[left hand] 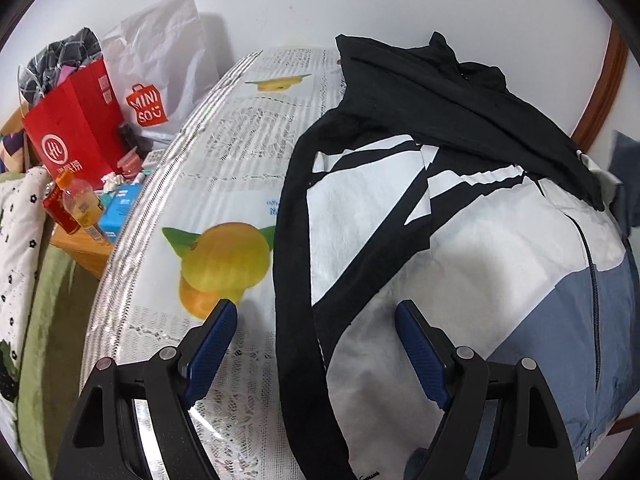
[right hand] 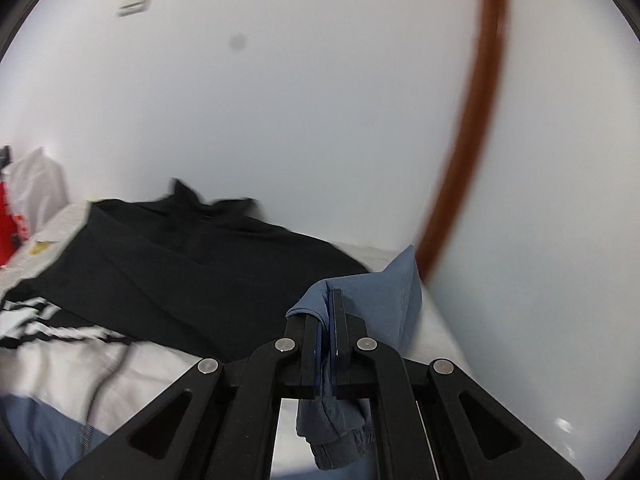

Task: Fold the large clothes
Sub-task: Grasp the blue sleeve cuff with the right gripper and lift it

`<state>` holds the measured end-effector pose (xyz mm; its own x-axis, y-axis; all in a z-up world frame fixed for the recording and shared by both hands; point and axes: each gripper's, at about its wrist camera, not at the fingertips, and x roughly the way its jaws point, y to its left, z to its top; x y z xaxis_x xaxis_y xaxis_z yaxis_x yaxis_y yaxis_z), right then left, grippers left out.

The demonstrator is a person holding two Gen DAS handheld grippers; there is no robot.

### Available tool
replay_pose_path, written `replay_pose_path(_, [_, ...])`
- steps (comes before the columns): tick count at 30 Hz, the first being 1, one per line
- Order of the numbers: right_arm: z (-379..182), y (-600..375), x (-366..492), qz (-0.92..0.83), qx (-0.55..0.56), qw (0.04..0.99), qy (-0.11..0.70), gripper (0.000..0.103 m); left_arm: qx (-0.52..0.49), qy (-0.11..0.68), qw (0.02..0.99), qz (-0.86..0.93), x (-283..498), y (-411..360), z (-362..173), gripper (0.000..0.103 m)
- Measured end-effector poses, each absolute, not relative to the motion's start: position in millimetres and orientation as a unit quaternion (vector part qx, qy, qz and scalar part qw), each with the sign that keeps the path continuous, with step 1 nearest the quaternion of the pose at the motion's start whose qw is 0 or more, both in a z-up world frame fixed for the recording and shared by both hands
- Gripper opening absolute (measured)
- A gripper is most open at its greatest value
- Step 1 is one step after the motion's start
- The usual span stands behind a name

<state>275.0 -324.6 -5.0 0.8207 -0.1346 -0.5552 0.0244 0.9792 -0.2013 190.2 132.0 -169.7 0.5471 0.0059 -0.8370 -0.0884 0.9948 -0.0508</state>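
Table (left hand: 224, 152) with lemon-print cloth against a white wall; jacket (left hand: 460, 248) (black, white, blue) lies over its right half. Left gripper (left hand: 316, 344) jaws open above the jacket's black edge; right gripper (right hand: 329, 320) jaws closed on a blue sleeve (right hand: 384, 300).

Left gripper (left hand: 316, 312): matte black angular linkage arms with triangular cut-outs, round silver pivot pins, and two fingers (left hand: 214, 344) faced with dark blue, finely dotted textured pads. Right gripper (right hand: 329, 300): same black linkage, four silver pivot pins, triangular cut-outs, and narrow blue-edged finger pads (right hand: 338, 320).
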Motion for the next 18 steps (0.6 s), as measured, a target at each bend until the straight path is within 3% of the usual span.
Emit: replay_pose_path(18, [-84,-151,336,0.136,-0.146,0.922,0.332,0.003,-0.048,0.476,0.878,0.019,195,132,-168,0.080])
